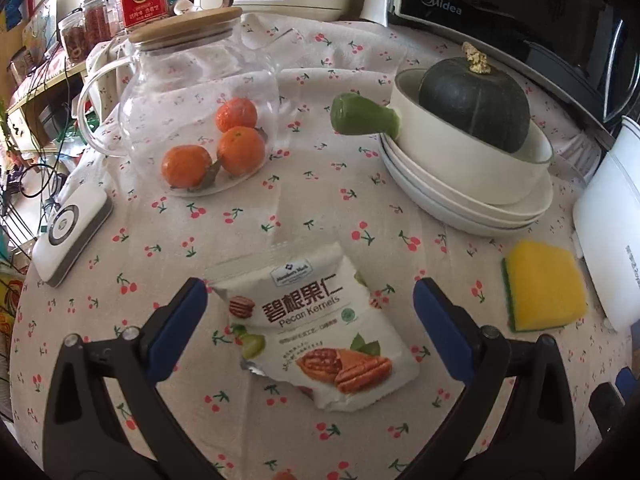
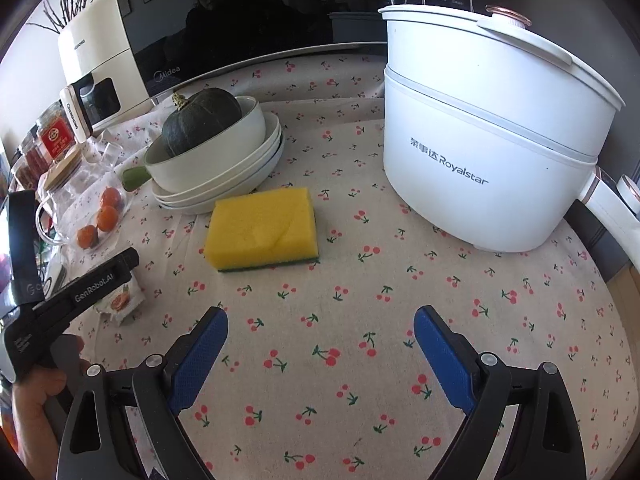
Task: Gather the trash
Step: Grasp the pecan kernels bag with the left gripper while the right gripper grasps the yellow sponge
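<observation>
While both jaws gape, left gripper [image 1: 310, 316] straddles "Pecan Kernels" packet [image 1: 316, 328]; right gripper [image 2: 320, 344] faces "Royalstar" pot [image 2: 492, 140].

Two close, down-tilted wrist views sharing sponge [image 1: 544, 286]

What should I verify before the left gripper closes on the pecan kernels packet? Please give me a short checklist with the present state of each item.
1. Left gripper open wide enough for the pecan kernels packet: ok, the jaws stand apart on both sides of it.
2. Packet centred between the jaws: ok, roughly, though it lies nearer the left one.
3. Fingertips low enough to pinch the packet: cannot tell from this view.
4. Nothing else between the jaws: ok, only the cherry tablecloth shows there.
5. Sponge and glass teapot clear of the grasp: ok, both lie apart from the packet.
6. Right gripper out of the way: ok, open and empty over the cloth.
</observation>
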A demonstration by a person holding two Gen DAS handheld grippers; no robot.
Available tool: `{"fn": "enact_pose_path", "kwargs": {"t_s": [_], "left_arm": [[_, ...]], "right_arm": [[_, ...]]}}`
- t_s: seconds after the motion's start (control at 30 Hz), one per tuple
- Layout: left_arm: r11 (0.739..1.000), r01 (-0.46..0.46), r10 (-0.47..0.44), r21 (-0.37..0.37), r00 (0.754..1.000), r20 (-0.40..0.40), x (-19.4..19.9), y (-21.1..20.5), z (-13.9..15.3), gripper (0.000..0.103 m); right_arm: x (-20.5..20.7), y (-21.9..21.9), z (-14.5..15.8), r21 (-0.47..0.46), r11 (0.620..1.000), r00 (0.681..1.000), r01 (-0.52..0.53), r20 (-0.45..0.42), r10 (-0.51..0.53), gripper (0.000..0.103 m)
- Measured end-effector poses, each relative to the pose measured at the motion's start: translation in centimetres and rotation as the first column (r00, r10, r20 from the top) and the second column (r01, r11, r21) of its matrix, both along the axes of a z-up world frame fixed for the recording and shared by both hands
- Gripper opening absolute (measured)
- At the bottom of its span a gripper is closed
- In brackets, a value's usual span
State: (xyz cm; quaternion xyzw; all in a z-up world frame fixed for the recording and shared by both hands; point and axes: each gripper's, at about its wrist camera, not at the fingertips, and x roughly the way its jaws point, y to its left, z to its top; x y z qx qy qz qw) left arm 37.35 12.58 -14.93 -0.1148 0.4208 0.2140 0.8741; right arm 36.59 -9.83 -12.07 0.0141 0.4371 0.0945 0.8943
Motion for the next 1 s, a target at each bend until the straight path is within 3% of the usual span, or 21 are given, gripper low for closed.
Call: {"fn": "enact_pose_path", "kwargs": {"t_s": [0.13,0.3,0.47,0.67,0.7,0.77,1.0], "left_arm": [[0.997,-0.070,0.068,-0.013,0.995,-0.073,0.2,1.0,-1.6,0.102],[1.000,-0.002,0.002,-0.020,1.000,-0.015,-1.2,2.5,-1.6,0.100],[0.995,0.099,-0.099,-0.017,0.995,0.003,-2.3,3.6,-1.4,0.083],[0.983,0.182,-0.181,-0.027,0.983,0.024,-3.5,4.8,-1.0,0.066],[0.981,0.194,-0.193,-0.029,0.981,0.027,-3.7,4.5,-0.9,0.065],[0.974,0.222,-0.221,-0.043,0.975,0.040,-4.1,4.7,-0.8,0.059],[0.946,0.300,-0.294,-0.124,0.954,0.065,-6.6,4.9,-0.2,0.052]], "right_arm": [[1.8,0.3,0.2,0.008,1.000,1.000,-0.009,0.019,0.008,0.096],[3.9,3.1,-0.1,0.002,0.996,0.995,-0.093,0.048,0.092,0.099],[5.5,6.1,-1.5,-0.034,0.987,0.986,-0.158,0.045,0.159,0.103],[7.5,8.1,-3.9,-0.122,0.984,0.991,-0.131,-0.012,0.131,0.103],[7.6,8.1,-4.1,-0.117,0.985,0.992,-0.126,-0.013,0.125,0.102],[7.5,7.7,-4.2,-0.094,0.989,0.993,-0.115,-0.017,0.114,0.088],[4.9,5.3,-2.4,0.001,0.995,0.994,-0.104,-0.019,0.104,0.088]]}}
